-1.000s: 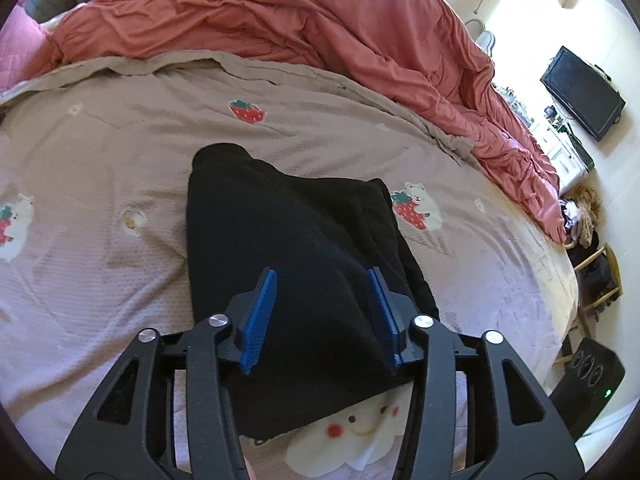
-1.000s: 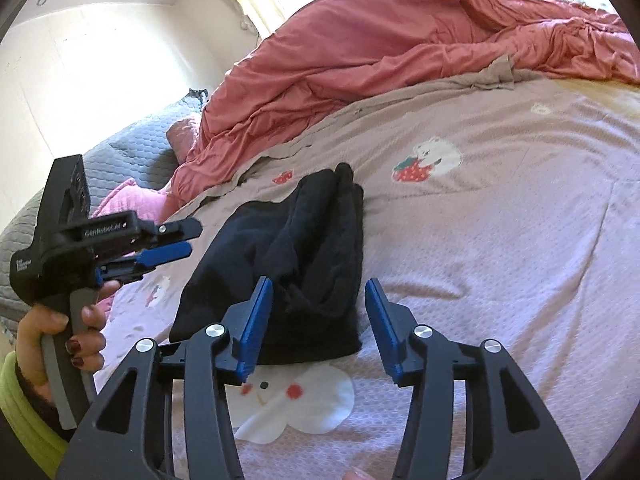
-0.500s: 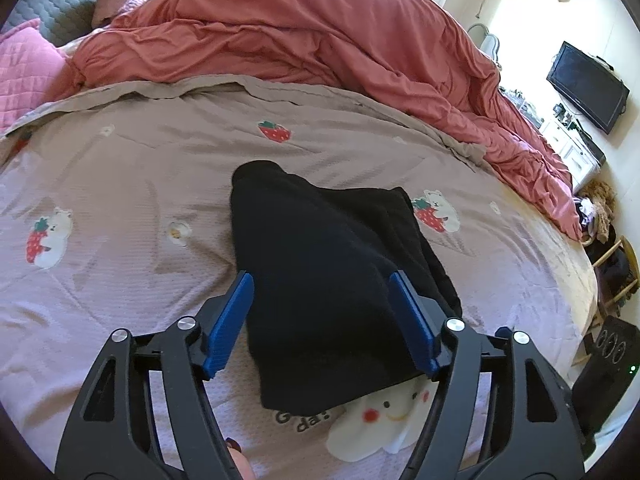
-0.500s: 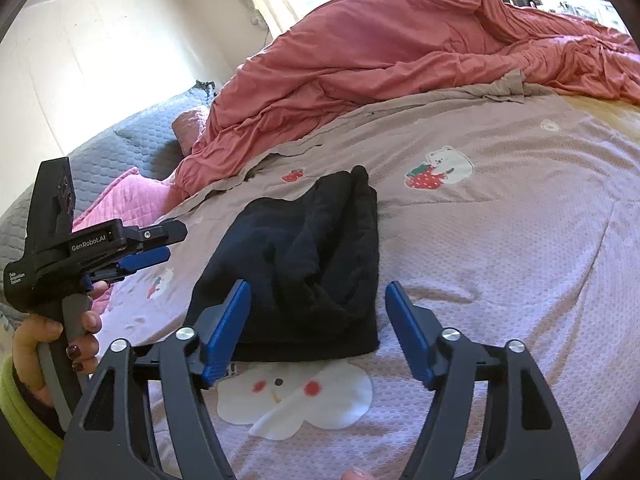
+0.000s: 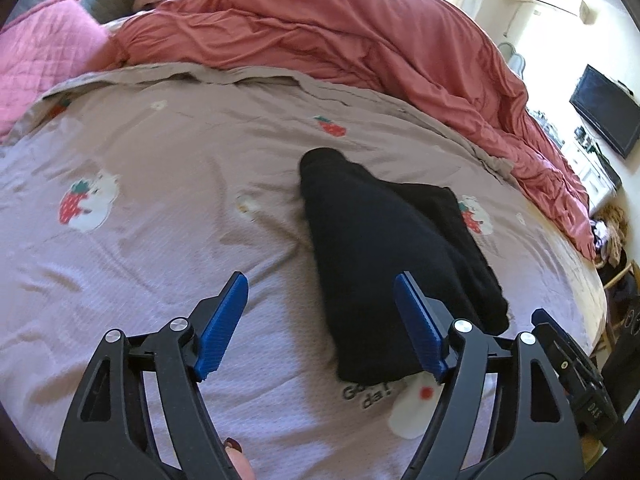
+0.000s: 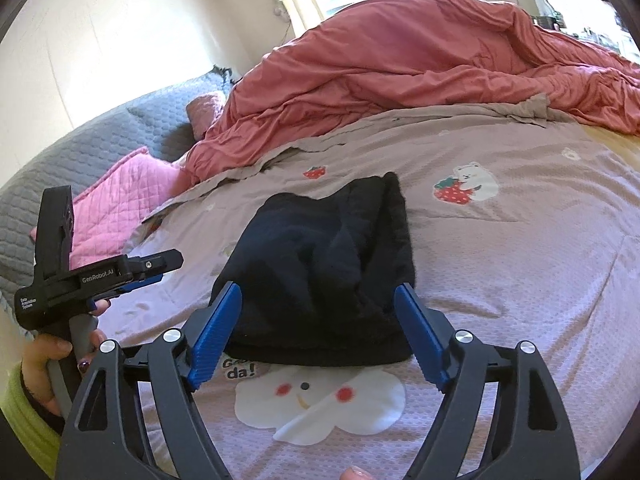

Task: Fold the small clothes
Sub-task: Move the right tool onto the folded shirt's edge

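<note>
While the black fleecy garment [image 6: 324,268] lies folded into a thick, narrow bundle on the mauve quilted bedspread printed with strawberries and bears [image 6: 520,280], no hold is kept on it by either claw. The left gripper [image 5: 320,324] is seen with its blue ribbed pads spreading, released, and only bare bedspread and the near left edge of the bundle lie ahead of the gap; nothing is pinched. The right gripper [image 6: 318,332] is likewise opening, its pads standing to either side of the bundle's near hem without pressing on it. The bundle's near end rests over the white cloud print lettered "da!" [image 6: 320,400], and its far end tapers toward the heaped salmon-pink duvet [image 6: 420,64].

The step in hand is judged to be the release after a fold, and it is done well if the pads are drawn clear without the fleece being snagged, since such a soft pile may cling to ribbed surfaces and be dragged open. A withdrawal straight back along the fingers is advised rather than a sideways sweep. The layers on the right side look slightly stepped, so the edges might be squared or pressed flat before the piece is counted as finished. Whether a further fold is intended cannot be told.
</note>
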A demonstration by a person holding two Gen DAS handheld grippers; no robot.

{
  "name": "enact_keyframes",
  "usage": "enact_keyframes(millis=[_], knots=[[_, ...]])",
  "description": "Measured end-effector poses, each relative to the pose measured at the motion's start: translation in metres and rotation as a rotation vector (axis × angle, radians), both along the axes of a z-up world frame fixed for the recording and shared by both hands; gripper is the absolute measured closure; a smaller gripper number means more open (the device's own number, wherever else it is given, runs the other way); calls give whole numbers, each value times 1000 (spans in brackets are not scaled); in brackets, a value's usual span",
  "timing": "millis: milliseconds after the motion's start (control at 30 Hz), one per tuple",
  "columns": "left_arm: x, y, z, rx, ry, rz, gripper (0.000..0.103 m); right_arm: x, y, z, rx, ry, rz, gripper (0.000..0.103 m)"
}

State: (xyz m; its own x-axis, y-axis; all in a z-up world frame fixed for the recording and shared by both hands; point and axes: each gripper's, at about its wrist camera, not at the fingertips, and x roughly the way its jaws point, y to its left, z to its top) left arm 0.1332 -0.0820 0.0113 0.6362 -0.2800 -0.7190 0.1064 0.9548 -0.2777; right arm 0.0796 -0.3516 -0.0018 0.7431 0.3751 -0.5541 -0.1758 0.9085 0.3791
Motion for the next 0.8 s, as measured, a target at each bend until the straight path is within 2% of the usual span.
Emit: enact_keyframes(millis=[167, 367, 567, 800], knots=[[-7, 16, -7, 9, -3, 22, 35, 6, 13, 2, -26, 3, 23, 24], [-15, 15, -16, 40, -16, 13, 35, 18, 14, 6, -44, 17, 9, 24], [-22, -3, -26, 76, -25, -52, 38, 44, 1, 13, -70, 27, -29, 24], [-30, -29, -29, 92, -54, -145, 42, 90, -13, 15, -59, 89, -23, 25]])
